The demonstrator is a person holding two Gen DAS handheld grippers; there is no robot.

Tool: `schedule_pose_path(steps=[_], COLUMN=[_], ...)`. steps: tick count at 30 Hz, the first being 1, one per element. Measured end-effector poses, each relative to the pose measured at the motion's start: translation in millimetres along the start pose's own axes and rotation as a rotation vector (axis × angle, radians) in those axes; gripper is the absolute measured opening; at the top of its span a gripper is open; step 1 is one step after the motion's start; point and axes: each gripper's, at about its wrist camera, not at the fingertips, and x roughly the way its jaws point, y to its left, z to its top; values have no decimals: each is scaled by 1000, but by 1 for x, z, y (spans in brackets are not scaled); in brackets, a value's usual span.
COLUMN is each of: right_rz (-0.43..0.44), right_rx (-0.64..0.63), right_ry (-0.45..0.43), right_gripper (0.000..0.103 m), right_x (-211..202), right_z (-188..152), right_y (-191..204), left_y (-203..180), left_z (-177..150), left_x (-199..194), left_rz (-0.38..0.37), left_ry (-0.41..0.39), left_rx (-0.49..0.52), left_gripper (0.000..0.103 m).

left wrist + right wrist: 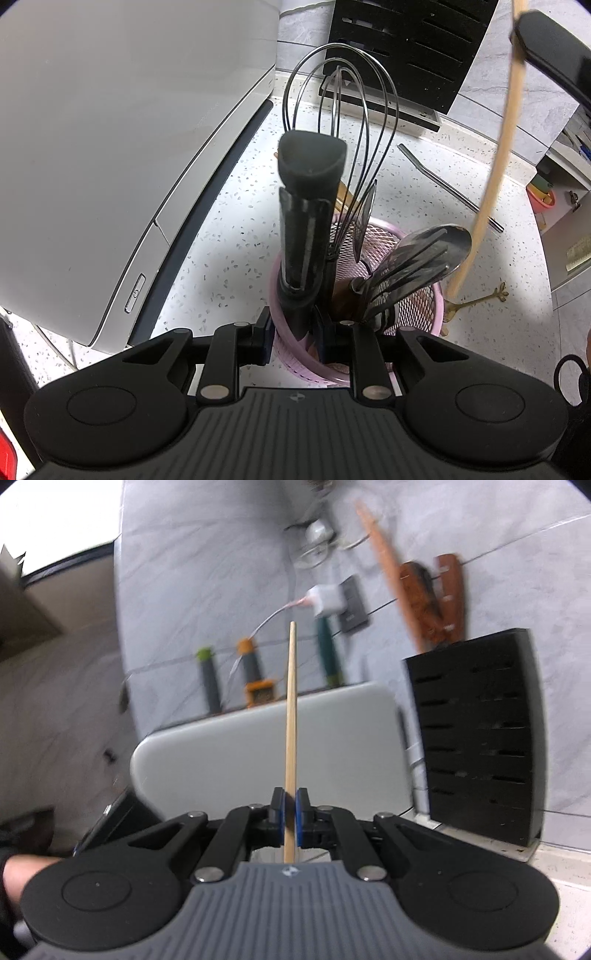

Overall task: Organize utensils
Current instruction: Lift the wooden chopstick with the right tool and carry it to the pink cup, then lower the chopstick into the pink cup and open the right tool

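Wooden chopstick (pixel 290 734) clamped in the right gripper (pixel 290 818) nears the pink mesh holder (pixel 428 306), steadied by the left gripper (pixel 291 338) clenching its rim; next, lowering it inside.

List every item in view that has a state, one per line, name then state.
left tool: clamped on the rim of the pink basket.
right tool: shut on the chopstick.
chopstick: held, sticking out ahead past the tool.
pink basket: upright on the counter, filled with utensils.
whisk: standing in the basket, wires up.
metal straw: lying loose on the counter.
gold fork: lying on the counter beside the basket.
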Motion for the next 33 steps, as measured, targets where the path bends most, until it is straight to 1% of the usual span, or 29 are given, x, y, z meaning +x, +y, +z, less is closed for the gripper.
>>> schedule_pose_path(steps=[2,4,8,10,12,15,16,18,21,23,24,27,30,33], right_rz=[-32,-44,-45,-49,-41,-7,2,-4,38,72,75,71,79,57], right_rx=[58,106,172,157,139,91,63,-21,-92,-123,-134,-130,-127,-58], right_ry=[-11,-9,10,21,50,105,127,208,300,326,335,371,382,398], right_gripper=[2,2,2,1,1,1,1,1,1,1,1,1,2,6], right_x=[6,12,24,27,29,26,26,28,26,25,26,28,31,44], right_z=[1,-1,-6,-11,-17,-26,-29,-35,-43,-44,-43,-39,-38,-41], right_y=[-9,-16,-24,-22,-20,-14,-12,-4,3,9,11,11,10,6], left_y=[0,-1,1,2,3,4,4,4,3,1,0,0,0,-4], left_z=[0,0,-1,-1,-1,-1,-1,-1,-1,-1,-1,-1,-1,1], left_x=[0,0,1,1,0,0,0,1,1,1,1,0,0,0], left_rz=[0,1,-5,-10,-13,-14,-14,-13,-12,-4,-1,-3,-5,11], left_ry=[0,0,0,0,0,0,1,1,3,2,2,2,3,4], left_rx=[0,0,-1,-3,-2,-2,-1,-1,3,7,7,4,6,14], left_gripper=[25,25,25,25,25,25,25,25,25,23,23,23,23,23])
